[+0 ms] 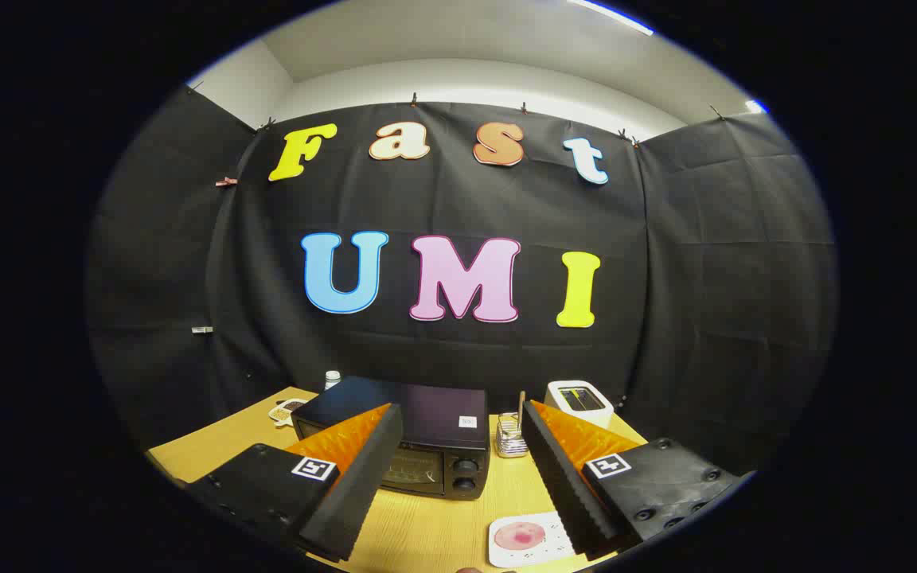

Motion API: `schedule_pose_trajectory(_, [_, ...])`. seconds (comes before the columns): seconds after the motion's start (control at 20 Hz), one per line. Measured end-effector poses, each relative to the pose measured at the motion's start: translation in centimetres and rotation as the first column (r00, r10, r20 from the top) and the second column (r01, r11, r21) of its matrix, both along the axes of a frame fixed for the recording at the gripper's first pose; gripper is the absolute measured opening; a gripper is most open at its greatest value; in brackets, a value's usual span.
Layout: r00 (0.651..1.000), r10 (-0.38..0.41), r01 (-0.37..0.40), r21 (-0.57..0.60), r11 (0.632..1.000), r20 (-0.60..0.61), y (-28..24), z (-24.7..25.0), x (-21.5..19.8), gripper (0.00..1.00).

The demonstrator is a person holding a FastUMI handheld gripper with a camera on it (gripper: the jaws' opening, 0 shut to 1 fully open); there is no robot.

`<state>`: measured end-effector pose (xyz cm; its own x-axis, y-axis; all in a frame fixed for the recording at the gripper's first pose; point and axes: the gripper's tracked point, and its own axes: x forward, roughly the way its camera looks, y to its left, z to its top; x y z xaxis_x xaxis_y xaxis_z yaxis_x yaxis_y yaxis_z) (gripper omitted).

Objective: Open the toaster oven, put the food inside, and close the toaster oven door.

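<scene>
tongs (458, 422) wide open, empty; toaster oven (419, 446) beyond

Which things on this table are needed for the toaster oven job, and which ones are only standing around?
Needed: toaster oven, door shut; food on the white plate between the open gripper's fingers.

Standing around: white toaster, wire holder, small bottle, dish behind the oven.

Handheld two-finger gripper (458, 446) — wedge-shaped fingers (351, 485) with ribbed, sawtooth inner faces. Black blocky finger mounts (255, 485), each bearing a square black-and-white marker tag (314, 468); right mount — several dark screws (669, 489).
</scene>
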<state>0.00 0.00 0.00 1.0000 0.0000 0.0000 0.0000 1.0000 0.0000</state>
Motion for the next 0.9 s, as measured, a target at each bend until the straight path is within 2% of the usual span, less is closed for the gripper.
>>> schedule_pose_trajectory(0.9, [1.000,-0.025,0.025,-0.004,1.000,-0.005,-1.1,-0.6,-0.7,0.98])
